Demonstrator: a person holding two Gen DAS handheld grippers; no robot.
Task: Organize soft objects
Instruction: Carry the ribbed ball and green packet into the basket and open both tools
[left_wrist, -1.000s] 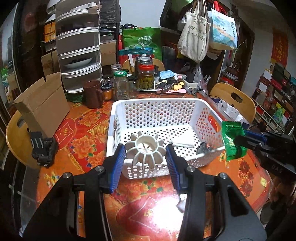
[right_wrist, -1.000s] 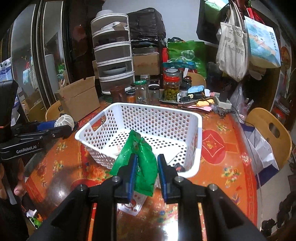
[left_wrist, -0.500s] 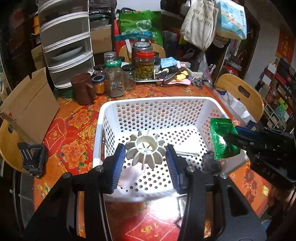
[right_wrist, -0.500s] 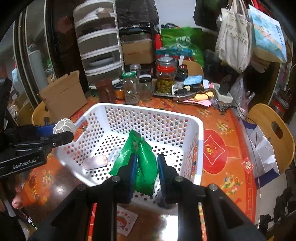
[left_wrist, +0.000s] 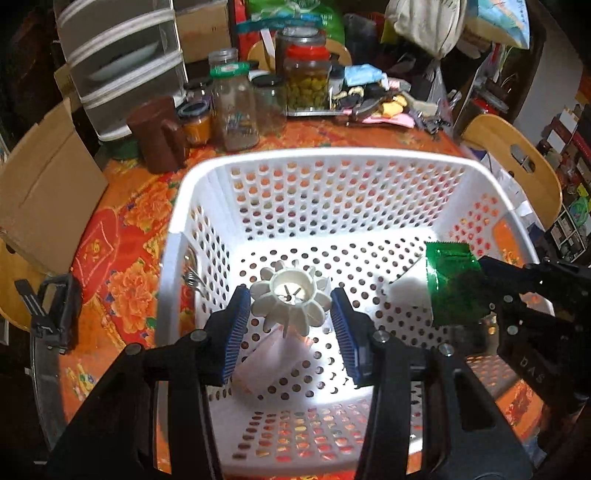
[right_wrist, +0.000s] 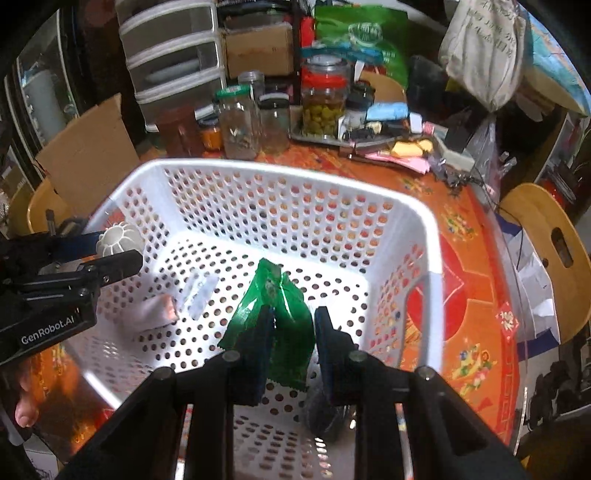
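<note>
My left gripper (left_wrist: 291, 314) is shut on a white ribbed flower-shaped piece (left_wrist: 290, 301) and holds it above the inside of the white perforated basket (left_wrist: 325, 157). My right gripper (right_wrist: 293, 325) is shut on a green foil packet (right_wrist: 275, 317), also held over the basket's (right_wrist: 280, 170) interior. The packet shows at the right in the left wrist view (left_wrist: 456, 282). The white piece shows at the left in the right wrist view (right_wrist: 118, 240). A pale pink soft item (right_wrist: 157, 314) and a white strip (right_wrist: 201, 295) lie on the basket floor.
Glass jars (left_wrist: 236, 107), a brown mug (left_wrist: 159, 136) and a drawer unit (left_wrist: 122, 62) stand behind the basket. A cardboard box (left_wrist: 44, 192) sits at the left, a black clip (left_wrist: 55, 314) beside it. Wooden chairs (right_wrist: 550, 254) flank the table. Clutter (right_wrist: 399, 144) lies at the back right.
Both grippers moved forward with their loads from the basket's near rim to over its interior. The grips have not changed.
</note>
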